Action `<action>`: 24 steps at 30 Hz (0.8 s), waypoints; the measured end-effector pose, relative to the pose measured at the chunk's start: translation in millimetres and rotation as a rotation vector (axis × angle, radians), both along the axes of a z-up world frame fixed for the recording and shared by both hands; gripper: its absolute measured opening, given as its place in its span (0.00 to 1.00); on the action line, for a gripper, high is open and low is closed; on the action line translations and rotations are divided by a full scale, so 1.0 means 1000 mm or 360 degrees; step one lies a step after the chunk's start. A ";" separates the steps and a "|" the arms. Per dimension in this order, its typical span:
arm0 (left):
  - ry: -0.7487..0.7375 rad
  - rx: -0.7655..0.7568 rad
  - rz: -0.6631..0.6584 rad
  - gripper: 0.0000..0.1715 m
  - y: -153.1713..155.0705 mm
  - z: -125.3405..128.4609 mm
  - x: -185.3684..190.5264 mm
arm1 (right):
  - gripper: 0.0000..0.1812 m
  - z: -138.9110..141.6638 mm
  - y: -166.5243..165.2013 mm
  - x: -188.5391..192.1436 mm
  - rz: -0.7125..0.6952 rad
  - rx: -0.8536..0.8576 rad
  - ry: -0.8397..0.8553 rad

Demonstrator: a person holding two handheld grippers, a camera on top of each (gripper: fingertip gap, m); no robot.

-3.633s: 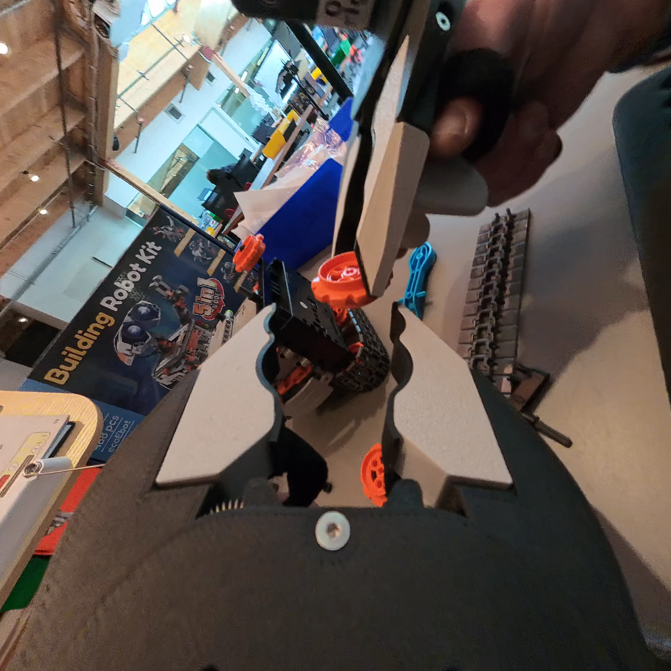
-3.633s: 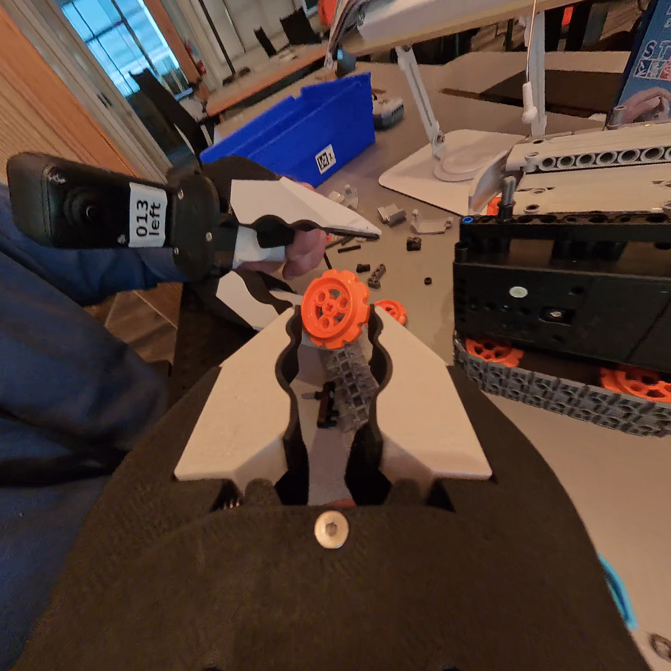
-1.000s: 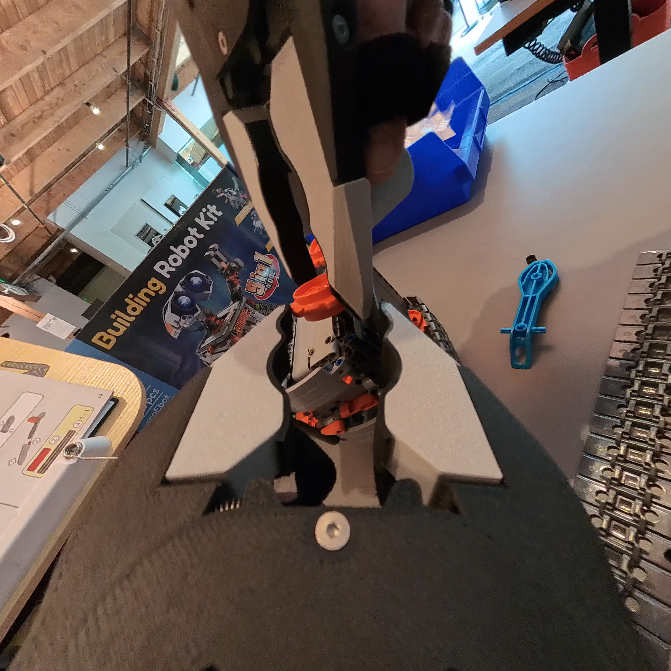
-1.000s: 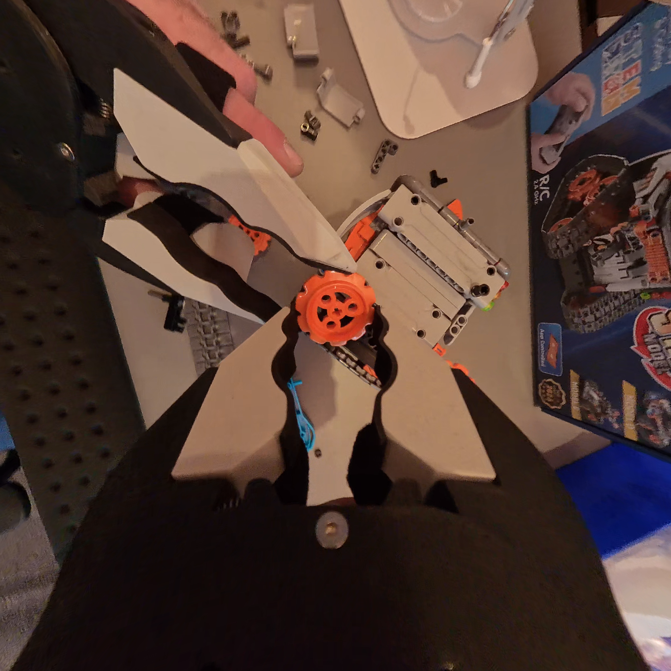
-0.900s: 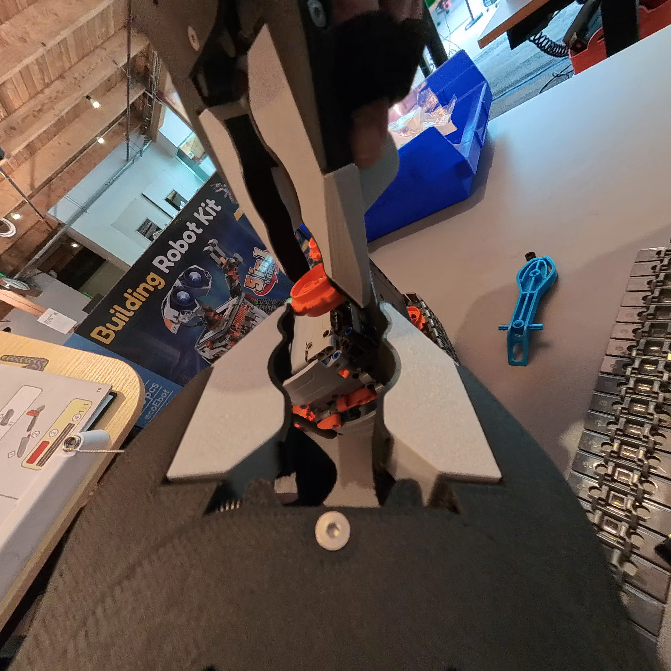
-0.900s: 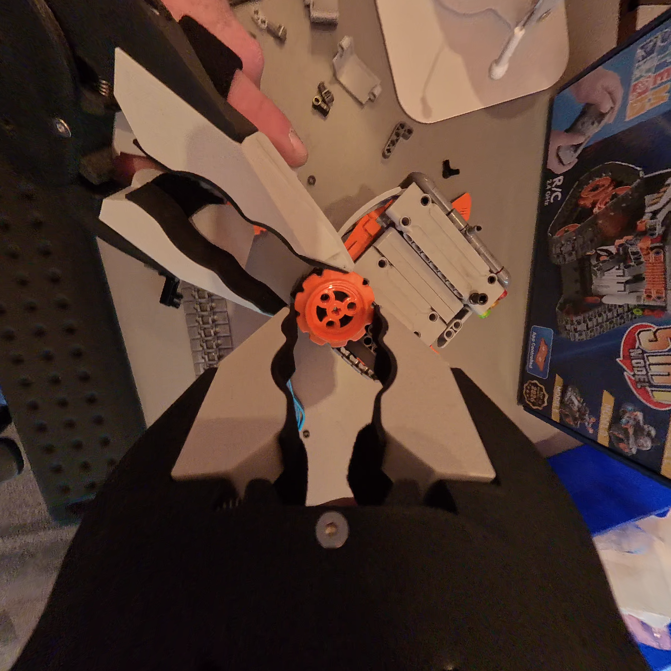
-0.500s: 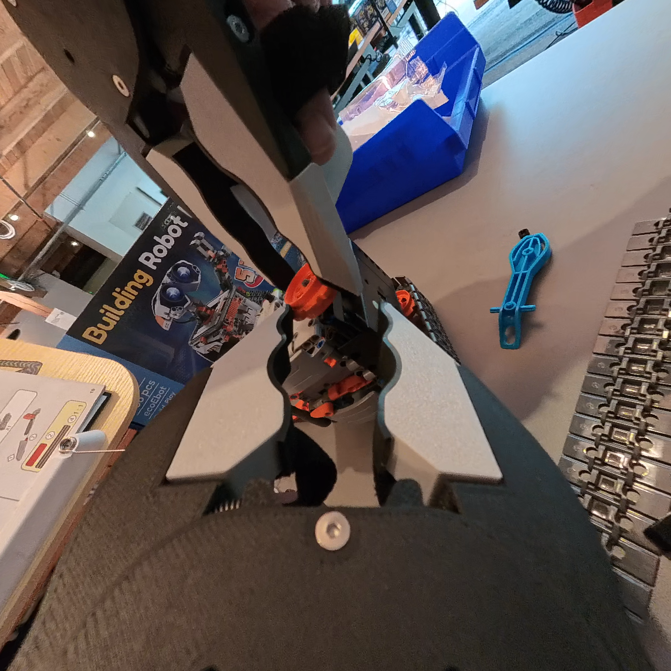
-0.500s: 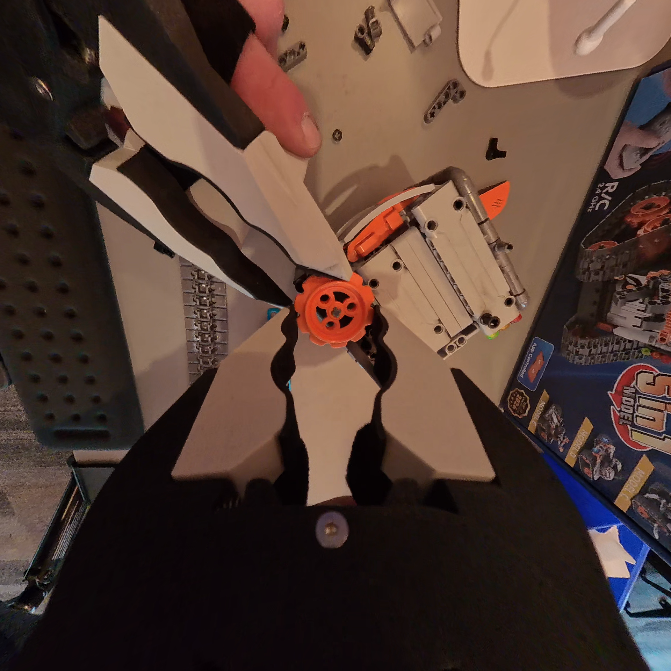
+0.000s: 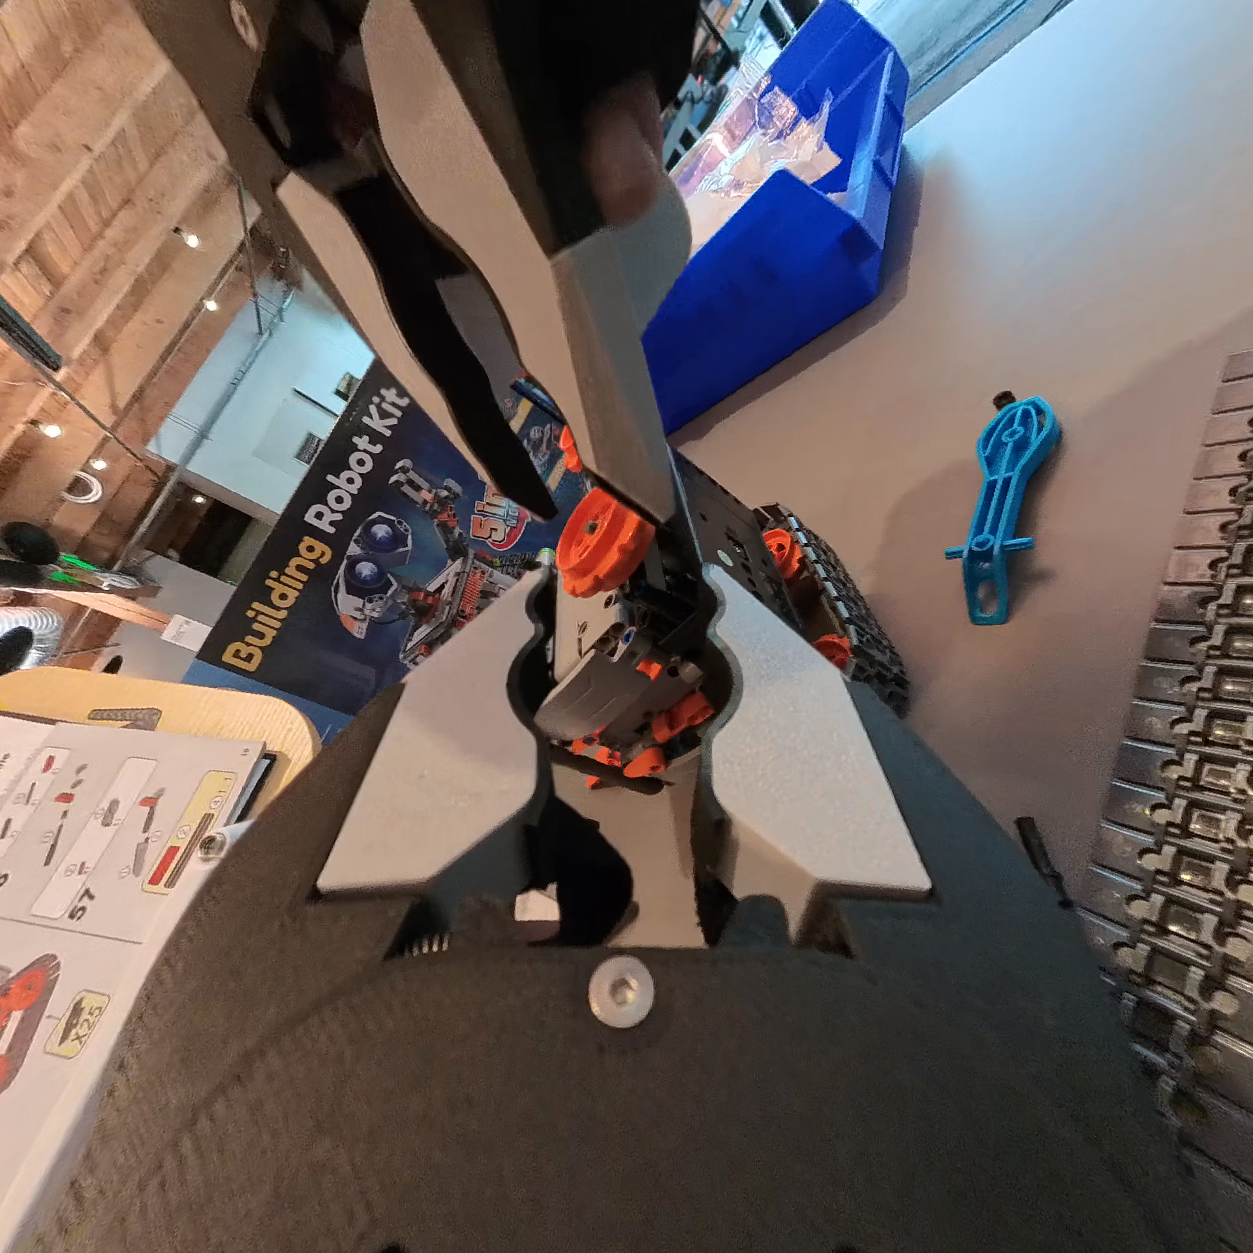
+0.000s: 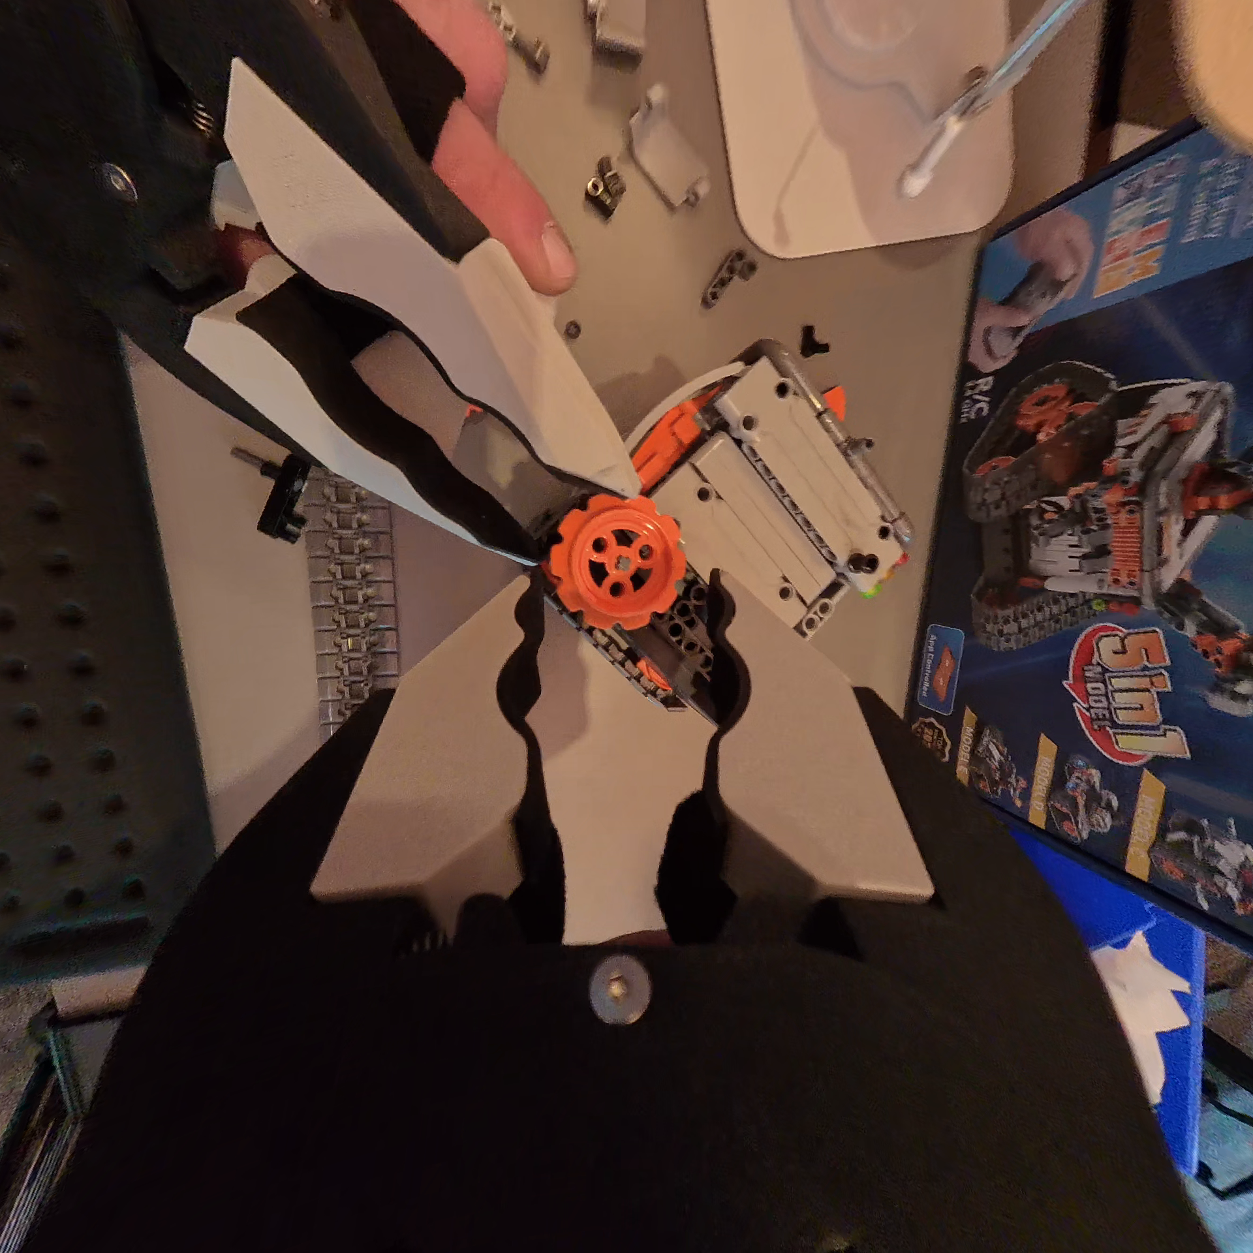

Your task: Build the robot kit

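Note:
A grey, black and orange tracked robot model (image 9: 597,678) lies on the grey table. My left gripper (image 9: 627,583) is shut on its near end. In the right wrist view the model (image 10: 766,495) shows from above, with the left gripper (image 10: 583,522) coming in from the upper left. An orange toothed wheel (image 10: 613,559) sits against the model's end. My right gripper (image 10: 624,576) stands slightly open around it, with a small gap on the right side. In the left wrist view the right gripper (image 9: 603,519) comes down from above onto the wheel (image 9: 597,549).
A blue bin (image 9: 780,285), a blue plastic tool (image 9: 997,515) and a grey track strip (image 9: 1207,678) lie on the table. The kit box (image 10: 1085,542), a white lamp base (image 10: 861,122) and loose small parts (image 10: 668,163) are near the model. An instruction booklet (image 9: 102,847) lies at the left. My left and right fingertips are right by each other.
The right gripper carried the orange wheel over to the model's end. Its jaws now stand a little wider than the wheel. The left gripper closed on the model and keeps hold.

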State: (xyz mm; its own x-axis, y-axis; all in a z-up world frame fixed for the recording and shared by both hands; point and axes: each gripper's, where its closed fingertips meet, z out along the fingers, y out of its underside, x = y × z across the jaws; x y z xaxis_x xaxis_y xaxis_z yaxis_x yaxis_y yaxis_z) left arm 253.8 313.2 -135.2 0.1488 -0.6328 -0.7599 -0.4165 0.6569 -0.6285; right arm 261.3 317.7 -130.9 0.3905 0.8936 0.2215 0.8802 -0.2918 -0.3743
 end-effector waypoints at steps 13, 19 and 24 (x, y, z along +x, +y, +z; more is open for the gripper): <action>0.0060 -0.0166 -0.0150 0.25 -0.008 -0.001 0.001 | 0.17 -0.003 -0.005 0.001 -0.0061 0.0028 0.0061; 0.0070 -0.0201 -0.0081 0.26 0.025 0.037 -0.062 | 0.21 0.028 -0.016 -0.006 -0.0079 0.0353 0.0147; 0.0443 -0.0328 0.0083 0.20 0.051 0.004 -0.139 | 0.17 0.017 -0.049 -0.045 0.0055 0.0419 0.0285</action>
State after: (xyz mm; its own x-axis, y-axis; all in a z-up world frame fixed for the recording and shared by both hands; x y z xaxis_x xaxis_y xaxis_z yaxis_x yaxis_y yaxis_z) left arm 114.5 363.9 -131.2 -0.0096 -0.7740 -0.6331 -0.6202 0.5012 -0.6034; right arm 216.4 268.5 -113.8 0.4144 0.8282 0.3773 0.8011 -0.1352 -0.5830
